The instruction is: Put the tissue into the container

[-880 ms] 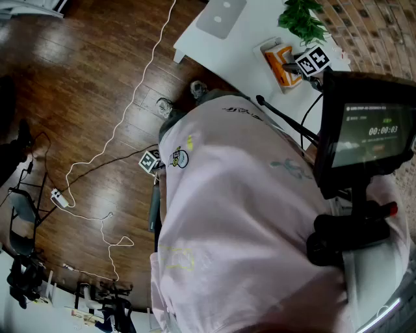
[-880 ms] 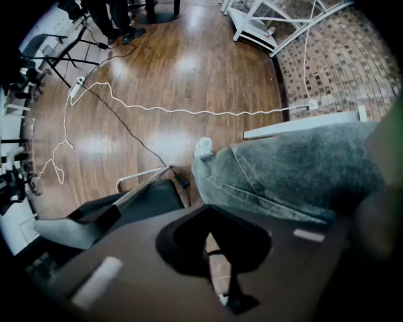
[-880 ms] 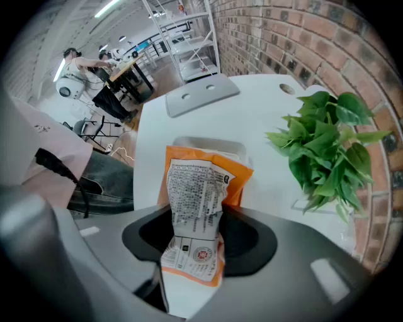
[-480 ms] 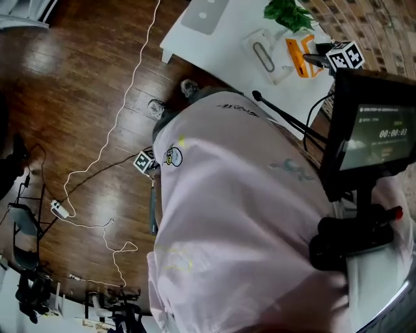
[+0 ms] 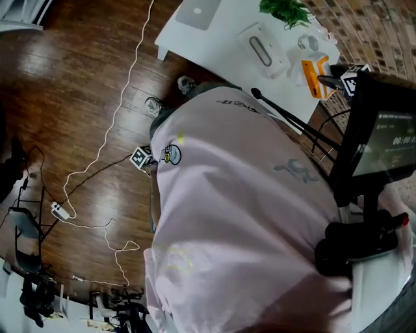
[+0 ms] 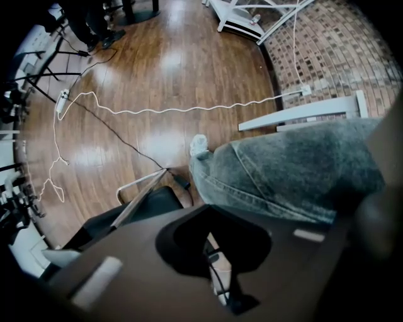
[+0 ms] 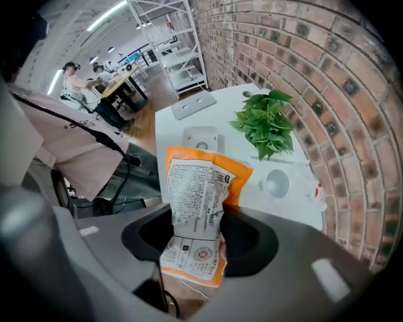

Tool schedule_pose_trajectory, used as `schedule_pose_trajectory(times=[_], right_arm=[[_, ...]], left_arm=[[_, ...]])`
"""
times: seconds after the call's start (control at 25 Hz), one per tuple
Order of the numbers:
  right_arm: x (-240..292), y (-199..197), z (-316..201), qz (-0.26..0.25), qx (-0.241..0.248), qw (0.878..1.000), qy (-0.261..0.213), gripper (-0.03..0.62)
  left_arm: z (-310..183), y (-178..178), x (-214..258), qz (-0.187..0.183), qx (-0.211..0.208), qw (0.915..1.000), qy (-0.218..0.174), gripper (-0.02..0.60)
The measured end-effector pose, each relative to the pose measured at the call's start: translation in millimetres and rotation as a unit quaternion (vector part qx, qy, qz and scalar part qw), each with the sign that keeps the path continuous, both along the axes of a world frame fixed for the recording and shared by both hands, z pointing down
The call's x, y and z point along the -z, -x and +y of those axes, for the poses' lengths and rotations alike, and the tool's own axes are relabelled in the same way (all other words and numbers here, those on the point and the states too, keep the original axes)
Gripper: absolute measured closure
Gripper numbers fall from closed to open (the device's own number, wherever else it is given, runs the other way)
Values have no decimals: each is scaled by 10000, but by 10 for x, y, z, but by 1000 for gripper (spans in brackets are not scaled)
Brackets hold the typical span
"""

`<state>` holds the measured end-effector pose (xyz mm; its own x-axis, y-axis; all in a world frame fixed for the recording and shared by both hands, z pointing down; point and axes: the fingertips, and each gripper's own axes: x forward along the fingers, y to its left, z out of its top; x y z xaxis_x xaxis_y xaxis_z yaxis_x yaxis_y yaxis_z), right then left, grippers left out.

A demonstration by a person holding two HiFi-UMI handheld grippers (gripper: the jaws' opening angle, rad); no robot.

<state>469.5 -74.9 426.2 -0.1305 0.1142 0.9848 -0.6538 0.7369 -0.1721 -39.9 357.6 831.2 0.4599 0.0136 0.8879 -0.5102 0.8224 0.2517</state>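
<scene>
R claw is clamped, jaws fairly wide, on orange-and-white plastic tissue pack over white table; L claw jaws apart, empty.

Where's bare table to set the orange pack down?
Bare white table runs along the edge away from the brick wall, between the grey plate and the slotted container. There is also room between that plate and the plant. It is crowded by the wall: plant, round white cap, clear plastic.

1 tissue pk, 1 container, 1 plant
</scene>
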Motion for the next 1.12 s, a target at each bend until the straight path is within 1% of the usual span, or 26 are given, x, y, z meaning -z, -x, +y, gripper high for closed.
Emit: schedule_pose_trajectory(times=[0.12, 0.24, 0.4, 0.48, 0.56, 0.64, 0.72, 0.84, 0.96, 1.12], right_arm=[[227, 102, 126, -118, 57, 9999, -45, 368], [425, 184, 224, -192, 91, 9997, -102, 367], [560, 250, 258, -296, 53, 9992, -259, 365], [602, 429, 189, -558, 119, 9975, -420, 365], [658, 699, 89, -742, 267, 9957, -494, 364], [754, 940, -6, -752, 457, 9947, -528, 362], [871, 1089, -106, -767, 640, 9931, -609, 359], [1023, 1172, -244, -811, 769, 9917, -634, 358], [1138, 1147, -349, -686, 895, 9919, -589, 356], [1292, 1220, -425, -783, 882, 9911, -615, 347]], left_arm=[[18, 16, -42, 21, -78, 10000, 38, 577], [23, 63, -12, 14, -171, 9998, -33, 577], [-16, 67, 18, 56, -353, 9993, -81, 577], [-56, 73, 24, 98, -425, 9990, -126, 577], [-74, 84, 5, 85, -455, 9989, -113, 577], [-80, 82, -5, 60, -481, 9988, -103, 577], [-87, 79, 3, 46, -520, 9986, -117, 577], [-82, 55, -14, 28, -484, 9987, -121, 577], [-72, 26, -42, 19, -372, 9992, -136, 577], [-52, -1, -89, -41, -191, 9996, -181, 577]])
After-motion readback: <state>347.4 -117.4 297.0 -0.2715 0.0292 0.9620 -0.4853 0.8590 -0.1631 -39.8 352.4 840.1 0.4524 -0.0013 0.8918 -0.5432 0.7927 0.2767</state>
